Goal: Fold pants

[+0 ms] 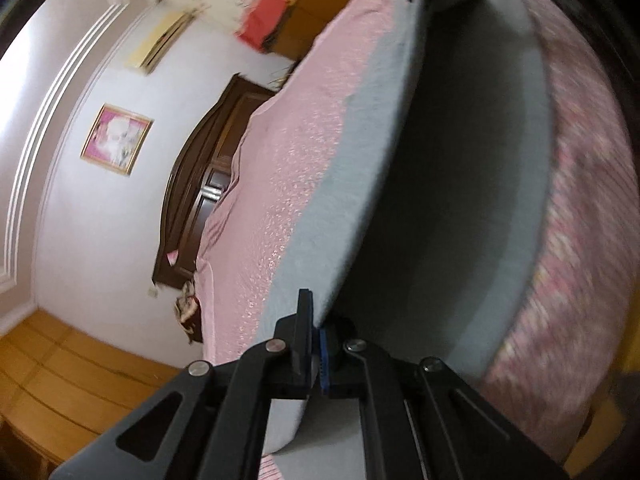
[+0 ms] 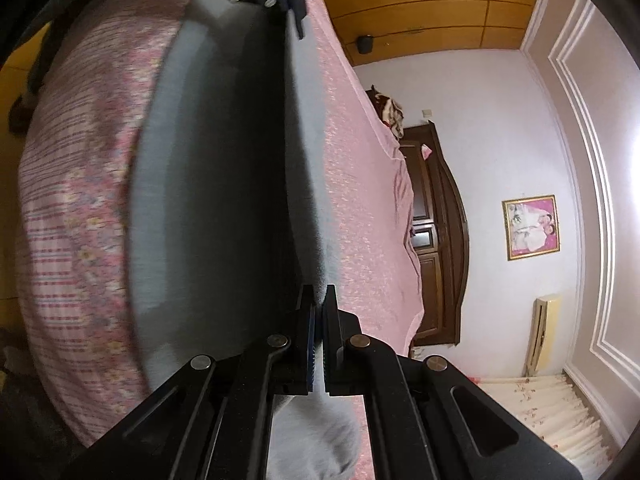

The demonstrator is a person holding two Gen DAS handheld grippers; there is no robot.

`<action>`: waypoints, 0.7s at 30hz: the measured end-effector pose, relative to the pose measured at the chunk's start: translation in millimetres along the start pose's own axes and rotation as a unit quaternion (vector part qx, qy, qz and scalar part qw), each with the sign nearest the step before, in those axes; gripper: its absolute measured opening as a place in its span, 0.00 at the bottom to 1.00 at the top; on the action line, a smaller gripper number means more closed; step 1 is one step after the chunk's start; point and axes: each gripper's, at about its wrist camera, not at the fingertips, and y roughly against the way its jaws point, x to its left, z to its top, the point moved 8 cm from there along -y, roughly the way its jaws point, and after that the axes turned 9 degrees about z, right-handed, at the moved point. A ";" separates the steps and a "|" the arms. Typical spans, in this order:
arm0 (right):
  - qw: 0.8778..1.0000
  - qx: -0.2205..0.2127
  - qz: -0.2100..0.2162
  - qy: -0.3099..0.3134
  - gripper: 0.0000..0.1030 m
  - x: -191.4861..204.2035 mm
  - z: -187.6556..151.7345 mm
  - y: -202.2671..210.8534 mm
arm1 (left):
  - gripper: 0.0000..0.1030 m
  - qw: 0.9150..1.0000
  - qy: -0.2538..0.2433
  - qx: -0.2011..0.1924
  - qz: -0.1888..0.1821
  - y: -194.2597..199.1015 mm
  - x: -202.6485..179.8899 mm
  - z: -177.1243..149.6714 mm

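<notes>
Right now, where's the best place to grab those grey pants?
Along the raised long edge of the grey pants, one gripper at each end, coming in along that edge. The left gripper and right gripper already pinch it there, keeping it taut.

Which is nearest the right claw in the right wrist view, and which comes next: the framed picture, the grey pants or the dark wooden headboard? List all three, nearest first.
1. Grey pants: clamped in the right claw, stretching ahead.
2. Dark wooden headboard: right of the pink bedspread, at the bed's end.
3. Framed picture: farthest, on the wall beyond the headboard.
</notes>
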 end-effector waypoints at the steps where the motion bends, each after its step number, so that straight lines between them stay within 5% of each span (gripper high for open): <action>1: 1.000 -0.001 0.001 0.006 0.03 5.3 0.3 0.7 | 0.03 1.000 -0.012 -0.001 0.000 0.6 -0.4 0.8; 8: 0.996 -0.003 -0.003 0.093 0.03 45.6 0.2 -2.6 | 0.03 0.997 -0.075 -0.010 -0.008 17.3 -33.9 -8.1; 21: 0.988 0.001 -0.001 0.151 0.03 88.5 -5.3 -8.2 | 0.03 0.990 -0.140 -0.016 -0.021 16.4 -82.8 -28.3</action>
